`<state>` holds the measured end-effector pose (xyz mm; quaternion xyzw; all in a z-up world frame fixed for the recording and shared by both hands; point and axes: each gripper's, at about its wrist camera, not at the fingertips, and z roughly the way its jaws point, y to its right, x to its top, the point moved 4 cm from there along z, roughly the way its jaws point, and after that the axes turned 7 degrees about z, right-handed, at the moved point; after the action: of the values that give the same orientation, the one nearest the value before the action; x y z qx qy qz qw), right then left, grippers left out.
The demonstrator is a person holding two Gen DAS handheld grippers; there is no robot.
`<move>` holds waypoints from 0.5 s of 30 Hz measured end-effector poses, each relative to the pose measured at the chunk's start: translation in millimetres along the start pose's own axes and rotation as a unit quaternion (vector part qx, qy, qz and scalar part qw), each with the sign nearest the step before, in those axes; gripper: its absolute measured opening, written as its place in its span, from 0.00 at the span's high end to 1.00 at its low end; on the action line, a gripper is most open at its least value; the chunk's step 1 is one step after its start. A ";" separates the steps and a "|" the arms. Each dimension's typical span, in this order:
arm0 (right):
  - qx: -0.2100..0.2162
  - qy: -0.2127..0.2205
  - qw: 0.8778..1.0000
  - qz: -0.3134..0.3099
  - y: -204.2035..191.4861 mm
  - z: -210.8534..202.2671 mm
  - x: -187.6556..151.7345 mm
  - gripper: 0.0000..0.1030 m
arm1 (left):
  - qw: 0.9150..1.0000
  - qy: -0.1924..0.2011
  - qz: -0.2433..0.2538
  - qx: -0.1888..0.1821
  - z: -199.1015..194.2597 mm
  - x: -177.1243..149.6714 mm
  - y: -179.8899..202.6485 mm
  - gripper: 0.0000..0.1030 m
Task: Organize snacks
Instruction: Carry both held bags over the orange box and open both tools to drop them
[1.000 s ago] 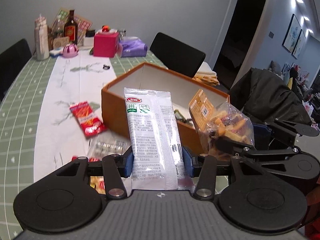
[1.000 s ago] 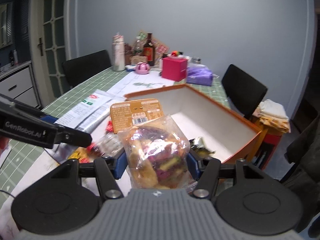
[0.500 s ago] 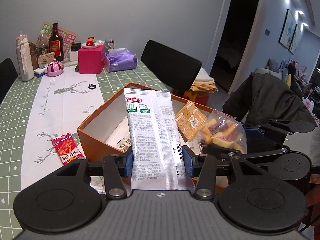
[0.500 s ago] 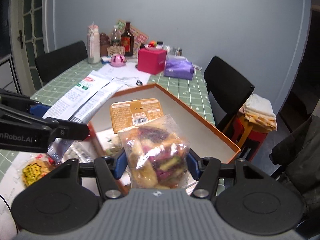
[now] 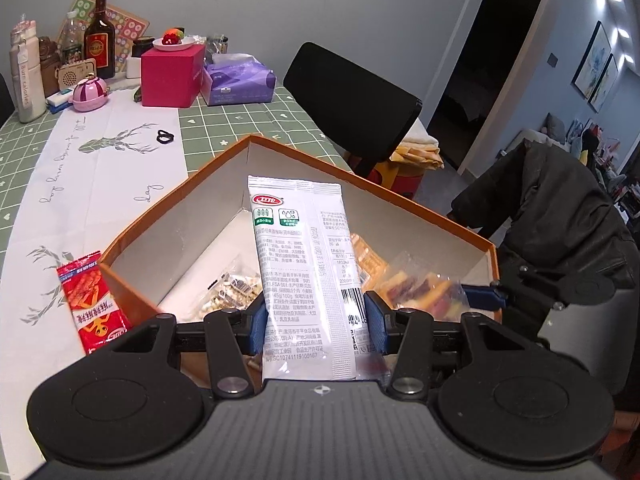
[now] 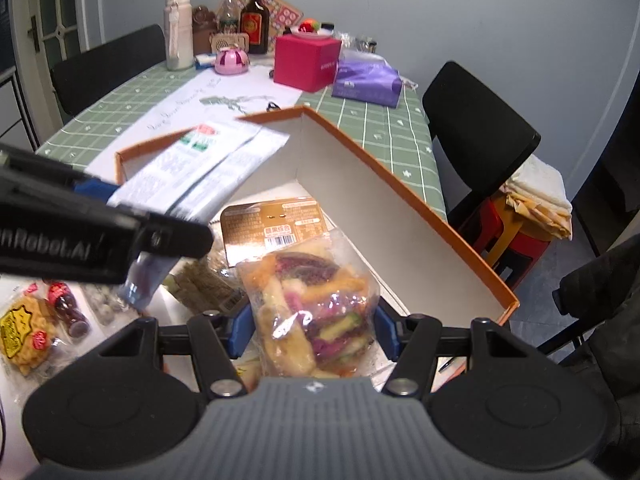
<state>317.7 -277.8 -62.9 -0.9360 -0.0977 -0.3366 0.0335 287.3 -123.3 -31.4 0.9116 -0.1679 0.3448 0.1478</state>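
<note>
The bottom of the white packet (image 5: 306,280) is hidden behind the left gripper's (image 5: 316,326) gray body. In the right wrist view this packet looks blurry. The clear bag of colored chips (image 6: 316,308) hides part of the orange box (image 6: 404,216) floor. The small print on the packets is too tiny to read. A yellow snack bag (image 6: 20,330) is cut off at the left edge.

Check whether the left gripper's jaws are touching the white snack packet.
Touching. In the left wrist view the left gripper has both blue jaws pressed against the sides of the white snack packet, with no gap showing.
</note>
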 end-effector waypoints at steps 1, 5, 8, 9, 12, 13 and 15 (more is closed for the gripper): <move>0.000 -0.004 1.000 0.000 1.1 2.7 0.0 0.42 | 1.000 -0.007 -0.001 0.000 4.9 1.5 -0.1 0.46; -0.002 -0.014 1.000 -0.003 1.7 10.8 0.0 0.42 | 0.999 -0.050 -0.007 0.014 25.6 0.2 -4.1 0.46; -0.003 -0.024 1.000 -0.011 0.0 15.4 -1.6 0.42 | 0.998 -0.054 -0.010 0.017 31.2 -2.8 -5.6 0.46; -0.003 -0.028 1.000 -0.015 -1.0 17.0 -2.3 0.42 | 0.998 -0.058 -0.011 0.018 33.0 -3.5 -5.8 0.46; -0.005 -0.031 0.999 -0.020 -2.6 19.9 -5.6 0.42 | 0.998 -0.061 -0.009 0.019 35.6 -6.0 -5.1 0.46; -0.006 -0.029 0.999 -0.020 -2.4 20.1 -5.6 0.42 | 0.998 -0.061 -0.008 0.020 36.2 -6.1 -4.7 0.46; -0.003 -0.023 1.000 -0.019 -1.7 18.1 -3.8 0.41 | 0.998 -0.057 -0.009 0.018 34.4 -5.7 -4.0 0.45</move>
<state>325.8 -274.4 -79.3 -0.9415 -0.1151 -0.3159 0.0221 304.8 -131.8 -60.6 0.9339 -0.1614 0.2937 0.1245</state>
